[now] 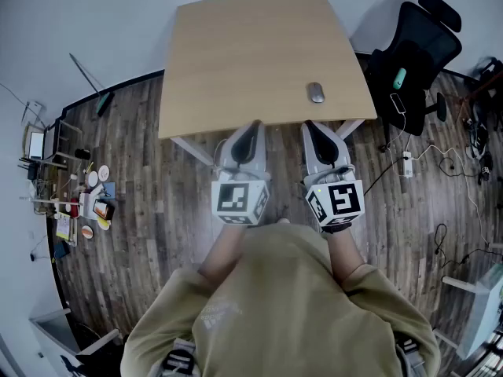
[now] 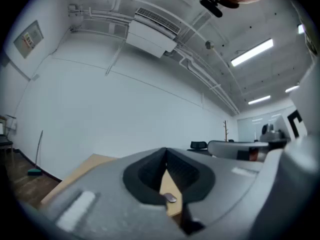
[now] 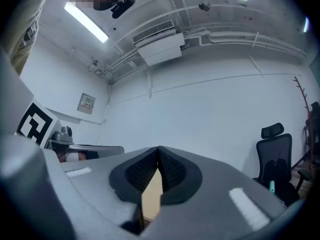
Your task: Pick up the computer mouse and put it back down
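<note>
Computer mouse (image 1: 316, 93) is seen lying flat on the wooden table (image 1: 236, 61), at about 4 o'clock from the tabletop's centre and close to the near edge; nothing is touching it. The table is set on a dark plank floor (image 1: 157, 210), against a pale wall (image 1: 78, 22). A black office chair (image 1: 416, 53) is parked at 3 o'clock from the table, just beside its corner. A scatter of small items (image 1: 86, 195) is spread over the floor at 8 o'clock from the table. Both tools are held side by side at 6 o'clock from the table, their tips reaching its near edge. The left gripper (image 1: 253, 126) is closed on nothing, its pads met at the tips. The right gripper (image 1: 311, 126) is likewise closed and empty, and the mouse is found at 12 o'clock from its tips, near but apart.
</note>
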A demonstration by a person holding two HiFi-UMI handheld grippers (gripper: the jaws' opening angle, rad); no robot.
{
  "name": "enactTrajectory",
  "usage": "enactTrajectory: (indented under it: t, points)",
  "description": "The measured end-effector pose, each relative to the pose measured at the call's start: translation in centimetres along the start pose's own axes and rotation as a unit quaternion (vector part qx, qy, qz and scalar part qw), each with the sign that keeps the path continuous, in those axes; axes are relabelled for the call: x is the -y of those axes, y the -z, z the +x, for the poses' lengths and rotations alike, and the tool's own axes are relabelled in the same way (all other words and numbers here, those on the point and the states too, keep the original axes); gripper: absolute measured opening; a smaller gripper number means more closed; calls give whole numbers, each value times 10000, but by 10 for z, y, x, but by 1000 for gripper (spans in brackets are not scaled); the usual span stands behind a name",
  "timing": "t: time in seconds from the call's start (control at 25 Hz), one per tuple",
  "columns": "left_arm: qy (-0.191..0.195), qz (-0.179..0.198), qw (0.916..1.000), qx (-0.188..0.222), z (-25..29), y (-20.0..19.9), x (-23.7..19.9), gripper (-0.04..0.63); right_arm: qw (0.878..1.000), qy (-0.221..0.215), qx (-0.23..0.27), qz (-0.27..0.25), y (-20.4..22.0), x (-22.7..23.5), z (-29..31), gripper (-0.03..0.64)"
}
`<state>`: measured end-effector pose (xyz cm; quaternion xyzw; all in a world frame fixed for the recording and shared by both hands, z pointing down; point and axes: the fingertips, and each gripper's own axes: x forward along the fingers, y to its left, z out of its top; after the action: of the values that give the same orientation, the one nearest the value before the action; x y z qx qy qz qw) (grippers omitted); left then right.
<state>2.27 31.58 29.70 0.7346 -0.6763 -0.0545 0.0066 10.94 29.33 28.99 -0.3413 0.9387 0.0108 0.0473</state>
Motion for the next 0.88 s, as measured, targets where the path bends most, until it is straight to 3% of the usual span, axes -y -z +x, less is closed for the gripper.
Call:
enactTrajectory:
  t: [0.32, 0.64, 0.88]
  points:
    - [-11, 159, 9998, -134, -4, 19, 41, 0, 9995, 113, 21, 288, 17, 35, -24, 7]
    - [120, 115, 9991, -395, 31, 38, 31, 0, 9984, 225, -158, 487, 38, 57, -3, 7]
    - [469, -41, 9974, -553, 99, 60, 12, 0, 9947, 423, -860, 360, 72, 96, 45, 8]
